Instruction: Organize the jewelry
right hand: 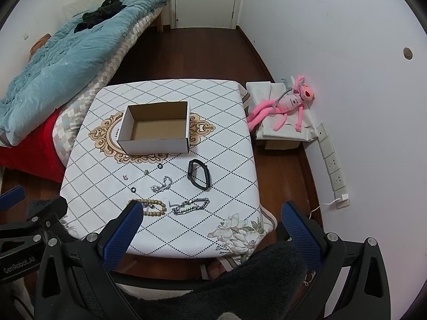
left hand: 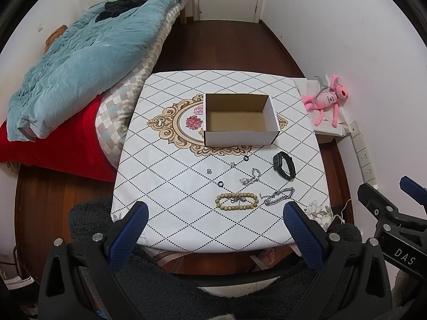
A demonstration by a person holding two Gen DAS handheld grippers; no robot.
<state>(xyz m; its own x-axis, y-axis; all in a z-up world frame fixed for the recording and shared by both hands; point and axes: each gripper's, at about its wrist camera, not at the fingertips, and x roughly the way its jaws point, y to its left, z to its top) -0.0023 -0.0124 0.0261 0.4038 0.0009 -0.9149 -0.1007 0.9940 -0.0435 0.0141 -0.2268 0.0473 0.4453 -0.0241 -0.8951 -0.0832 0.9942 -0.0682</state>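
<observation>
My left gripper (left hand: 214, 213) hangs above the near edge of the table (left hand: 186, 213), its two blue fingers spread wide apart with nothing between them. My right gripper (right hand: 210, 213) hangs the same way over the near right corner, fingers also wide apart and holding nothing. In the left wrist view the right one shows as a black frame at the far right, off the table.

I place the rest by the box (left hand: 238, 118), an open cardboard box with white outer walls that stands near the middle of the table and has nothing inside. All the jewelry lies on the cloth between the box and me. Closest to me is a ring of tan beads (left hand: 237, 201), with a heavy silver chain (left hand: 279, 196) just beside it on its right. A little nearer the box sits a smaller bunched silver chain (left hand: 250, 177), and to its right a black watch (left hand: 284, 169) rests on its side, its strap forming a loop. Two small black rings lie apart: one (left hand: 245, 159) just in front of the box, the other (left hand: 221, 183) closer to the beads. Two tiny metal pieces (left hand: 209, 171) lie left of them, too small to tell what they are.

Left of the box stands a bed with a blue blanket (left hand: 80, 61). Right of the box, off the table and against the wall, lies a pink plush toy (left hand: 327, 98).
</observation>
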